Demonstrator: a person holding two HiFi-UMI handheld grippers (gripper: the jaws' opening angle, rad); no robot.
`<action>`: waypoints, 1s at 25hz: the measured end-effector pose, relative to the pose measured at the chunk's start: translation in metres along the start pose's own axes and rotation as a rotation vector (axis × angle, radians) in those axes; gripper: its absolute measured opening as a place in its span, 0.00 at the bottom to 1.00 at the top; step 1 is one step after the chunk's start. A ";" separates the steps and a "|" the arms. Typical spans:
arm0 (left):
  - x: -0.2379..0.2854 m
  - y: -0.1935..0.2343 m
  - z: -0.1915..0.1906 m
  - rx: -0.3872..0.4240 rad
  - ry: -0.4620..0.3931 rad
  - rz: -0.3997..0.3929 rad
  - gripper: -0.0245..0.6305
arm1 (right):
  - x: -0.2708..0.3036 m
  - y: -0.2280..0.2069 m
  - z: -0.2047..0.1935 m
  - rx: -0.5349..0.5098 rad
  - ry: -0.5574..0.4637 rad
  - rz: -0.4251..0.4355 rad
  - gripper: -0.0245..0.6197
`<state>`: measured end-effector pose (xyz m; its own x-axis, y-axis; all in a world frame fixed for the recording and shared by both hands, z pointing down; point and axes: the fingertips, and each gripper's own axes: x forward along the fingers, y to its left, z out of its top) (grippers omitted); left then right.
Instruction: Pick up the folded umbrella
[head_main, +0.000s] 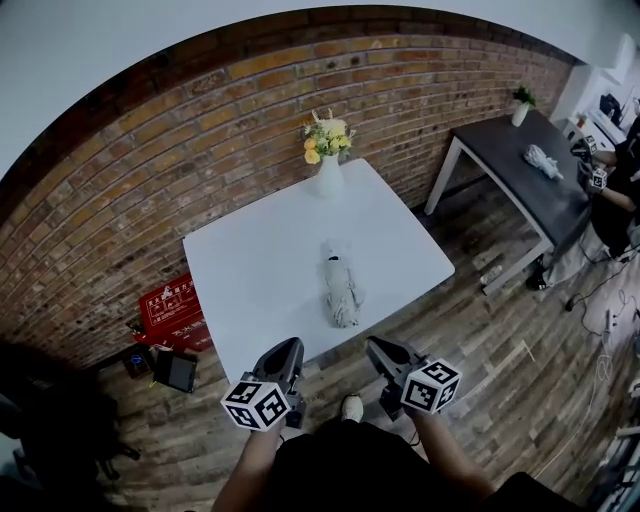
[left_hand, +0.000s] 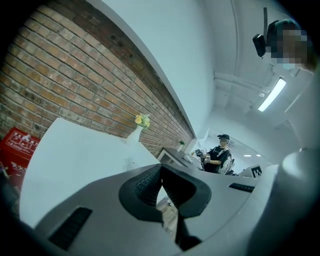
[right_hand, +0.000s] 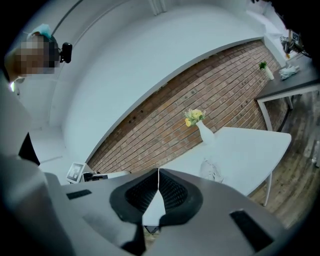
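White square desk (head_main: 250, 270), head view: folded pale-grey umbrella (head_main: 341, 290) lies near its front edge. Left gripper view: grey left gripper (left_hand: 161, 168), jaws together, empty. Right gripper view: grey right gripper (right_hand: 158, 172) likewise closed on nothing.

White table (head_main: 250, 270) seen from above; a folded umbrella (head_main: 340, 288) lies toward its near edge, bare tabletop either side; open wooden floor (head_main: 480, 360) before that edge; a vase of flowers (head_main: 329, 175) stands at its far edge, a brick wall (head_main: 150, 150) just behind.
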<state>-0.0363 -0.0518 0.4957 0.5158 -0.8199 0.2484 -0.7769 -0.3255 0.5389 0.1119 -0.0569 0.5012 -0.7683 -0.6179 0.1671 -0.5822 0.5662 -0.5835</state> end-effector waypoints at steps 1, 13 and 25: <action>0.004 0.000 -0.001 0.000 0.002 0.008 0.06 | 0.000 -0.005 0.000 0.004 0.008 0.006 0.07; 0.030 0.005 0.000 -0.018 -0.019 0.074 0.06 | 0.007 -0.046 0.006 0.034 0.055 0.034 0.07; 0.044 0.017 0.005 -0.006 0.010 0.064 0.06 | 0.031 -0.052 0.011 0.034 0.074 0.023 0.07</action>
<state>-0.0292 -0.0958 0.5114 0.4686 -0.8344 0.2903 -0.8063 -0.2697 0.5264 0.1214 -0.1115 0.5275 -0.7997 -0.5621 0.2110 -0.5559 0.5604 -0.6140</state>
